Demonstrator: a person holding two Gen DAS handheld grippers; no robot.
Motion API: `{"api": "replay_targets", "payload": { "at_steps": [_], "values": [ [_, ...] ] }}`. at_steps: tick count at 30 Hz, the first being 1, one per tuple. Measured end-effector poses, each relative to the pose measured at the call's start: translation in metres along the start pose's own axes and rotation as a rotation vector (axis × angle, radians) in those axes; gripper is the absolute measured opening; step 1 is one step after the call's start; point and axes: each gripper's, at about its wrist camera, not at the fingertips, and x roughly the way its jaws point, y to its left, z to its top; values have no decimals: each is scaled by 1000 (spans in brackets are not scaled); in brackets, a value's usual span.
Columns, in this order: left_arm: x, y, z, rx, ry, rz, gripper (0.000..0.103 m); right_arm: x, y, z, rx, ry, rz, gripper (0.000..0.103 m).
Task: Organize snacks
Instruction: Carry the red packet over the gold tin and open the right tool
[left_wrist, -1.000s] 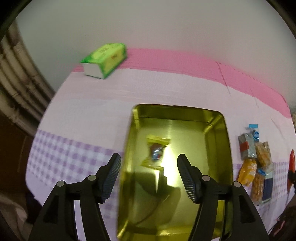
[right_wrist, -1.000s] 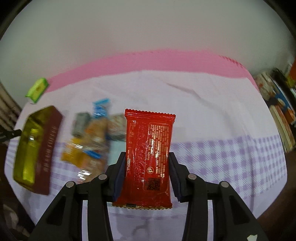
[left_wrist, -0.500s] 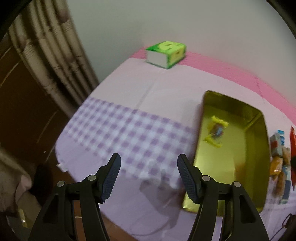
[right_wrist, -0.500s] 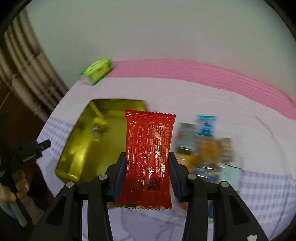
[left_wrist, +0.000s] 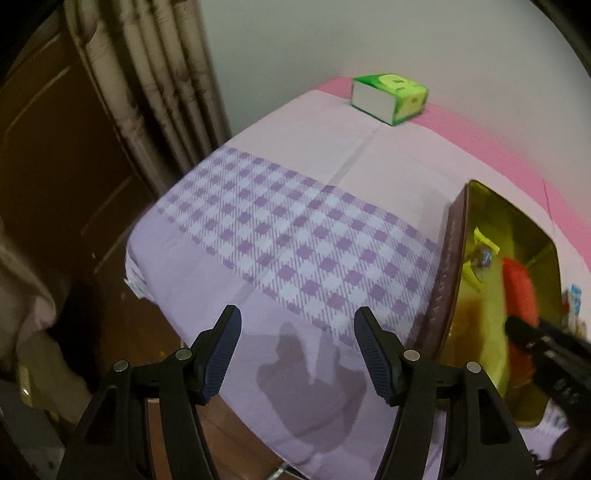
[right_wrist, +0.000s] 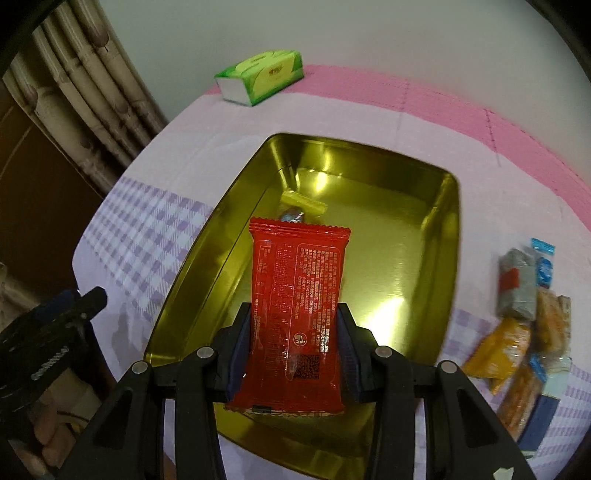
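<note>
Now the right tongs (right_wrist: 291, 347), clamped on the red pack (right_wrist: 295, 314), have swung over the tin (right_wrist: 448, 266), pile (right_wrist: 524, 325) at three o'clock, while the left tongs (left_wrist: 297, 350), wide and empty, have backed off — drop next, likely.

A green tissue box (right_wrist: 259, 76) sits on the pink-and-purple checked tablecloth (left_wrist: 295, 236) near beige curtains (left_wrist: 155, 81).

Dim, warm indoor light from above. Bright glare patches on the shiny gold metal tin (right_wrist: 402, 266). Soft claw shadow on the purple-checked cloth (left_wrist: 306, 373). Motion blur at left-view edges; heavy fisheye bending, dark vignetted corners.
</note>
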Motion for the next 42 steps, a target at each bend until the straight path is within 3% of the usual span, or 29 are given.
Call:
{"api": "replay_targets", "payload": {
  "at_steps": [5, 21, 33, 42],
  "values": [
    [5, 4, 0, 2, -1, 41, 64, 18, 7, 0, 22, 38, -6, 40],
    [3, 6, 1, -11, -3, 29, 64, 42, 16, -5, 47, 72, 0, 41],
    [4, 2, 1, 7, -3, 27, 64, 42, 18, -5, 46, 76, 62, 47],
    [4, 2, 0, 10, -3, 30, 64, -10, 14, -15, -57, -40, 14, 47]
  ]
}}
